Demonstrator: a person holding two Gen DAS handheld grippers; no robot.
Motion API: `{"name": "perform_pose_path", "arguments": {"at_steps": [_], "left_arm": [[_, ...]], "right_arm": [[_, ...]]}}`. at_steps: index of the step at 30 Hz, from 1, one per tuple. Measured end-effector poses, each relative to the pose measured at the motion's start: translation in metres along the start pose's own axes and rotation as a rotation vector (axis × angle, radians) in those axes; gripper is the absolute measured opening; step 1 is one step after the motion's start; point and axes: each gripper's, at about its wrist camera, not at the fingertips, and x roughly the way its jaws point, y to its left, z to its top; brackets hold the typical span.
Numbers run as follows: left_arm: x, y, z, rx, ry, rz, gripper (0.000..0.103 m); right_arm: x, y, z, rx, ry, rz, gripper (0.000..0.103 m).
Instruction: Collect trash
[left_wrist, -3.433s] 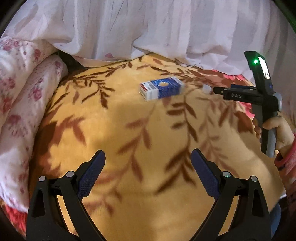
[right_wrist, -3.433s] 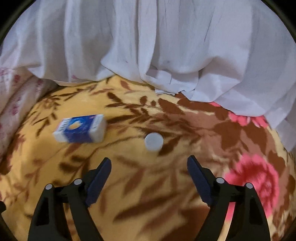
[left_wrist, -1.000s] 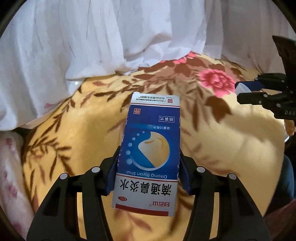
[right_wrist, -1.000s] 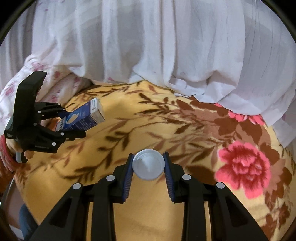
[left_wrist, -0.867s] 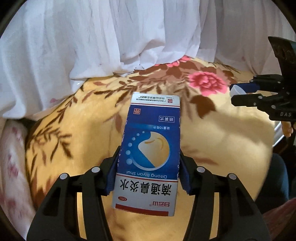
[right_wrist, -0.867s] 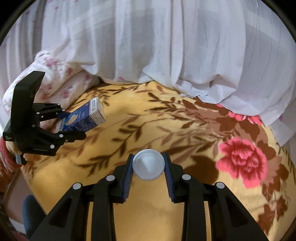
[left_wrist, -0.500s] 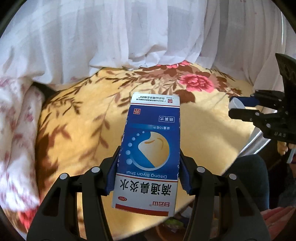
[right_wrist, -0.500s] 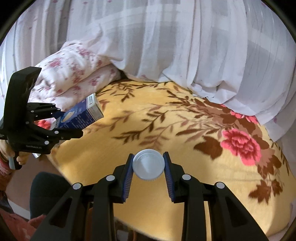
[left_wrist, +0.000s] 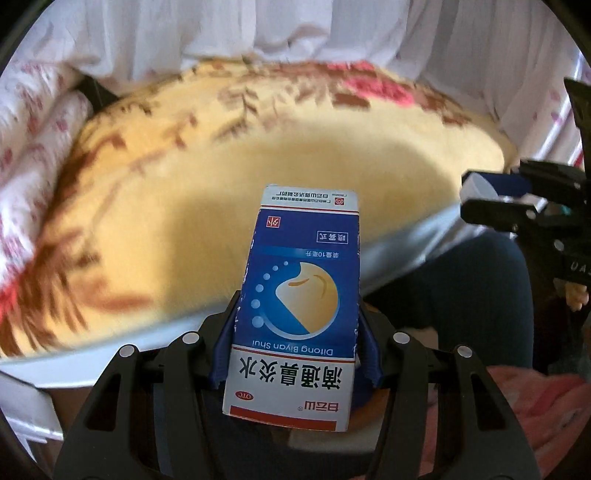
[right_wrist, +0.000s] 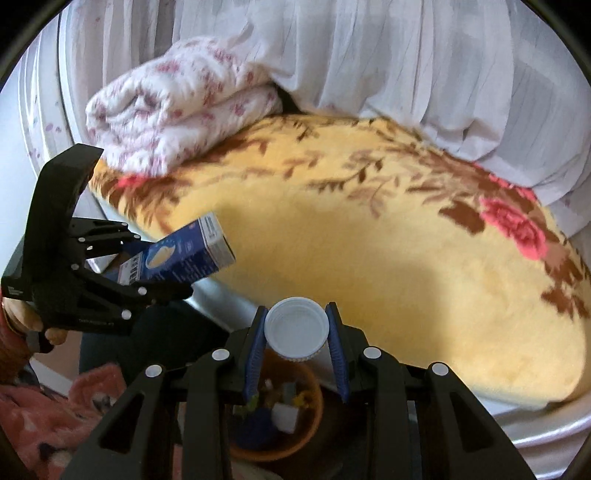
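Note:
My left gripper is shut on a blue and white medicine box, held out past the bed's edge. The box also shows in the right wrist view, in the left gripper at the left. My right gripper is shut on a white bottle cap, open side facing the camera, above an orange bin that holds some trash. The right gripper with the cap shows at the right in the left wrist view.
A yellow floral blanket covers the bed. A rolled white floral quilt lies at its far left. White curtains hang behind. The bed's white edge runs below the blanket. A pink cloth lies low at the left.
Both grippers have pulled back from the bed with the box and cap, and now hang past its edge. The orange bin has come into the right wrist view.

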Motion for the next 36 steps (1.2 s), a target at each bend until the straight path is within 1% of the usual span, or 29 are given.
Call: {"name": "perform_pose_path", "arguments": {"at_steps": [6,7,10,13,16,19,25,27,28,29,30,33,36], "left_arm": [[0.041,-0.014,-0.039,-0.005,0.154,-0.033,0.053],[0.046,-0.016,-0.043,-0.006,0.171,-0.036,0.053],[0.068,-0.018,-0.055,-0.023,0.257,-0.059,0.054],[0.09,-0.022,-0.067,-0.027,0.331,-0.058,0.054],[0.113,-0.025,-0.078,-0.035,0.409,-0.072,0.054],[0.132,-0.024,-0.085,-0.058,0.469,-0.076,0.054],[0.159,-0.012,-0.094,-0.114,0.56,-0.076,0.054],[0.165,-0.012,-0.096,-0.129,0.578,-0.071,0.058],[0.167,-0.01,-0.098,-0.141,0.588,-0.075,0.06],[0.168,-0.009,-0.098,-0.147,0.592,-0.076,0.067],[0.169,-0.007,-0.097,-0.153,0.596,-0.072,0.075],[0.17,-0.002,-0.097,-0.177,0.608,-0.068,0.078],[0.173,-0.001,-0.096,-0.19,0.619,-0.061,0.08]], "right_arm": [[0.028,0.014,-0.029,0.005,0.095,0.031,0.032],[0.033,0.015,-0.034,0.01,0.114,0.043,0.032],[0.05,0.019,-0.047,0.015,0.169,0.053,0.032],[0.07,0.022,-0.06,0.019,0.23,0.063,0.032],[0.091,0.023,-0.073,0.031,0.296,0.081,0.032],[0.112,0.023,-0.084,0.045,0.357,0.091,0.032],[0.144,0.021,-0.095,0.054,0.44,0.092,0.032],[0.151,0.018,-0.095,0.069,0.455,0.1,0.033],[0.153,0.018,-0.095,0.077,0.461,0.108,0.034],[0.155,0.016,-0.095,0.086,0.466,0.118,0.039],[0.155,0.016,-0.096,0.094,0.467,0.123,0.046],[0.155,0.015,-0.098,0.106,0.467,0.122,0.053],[0.153,0.013,-0.1,0.114,0.466,0.118,0.057]]}}
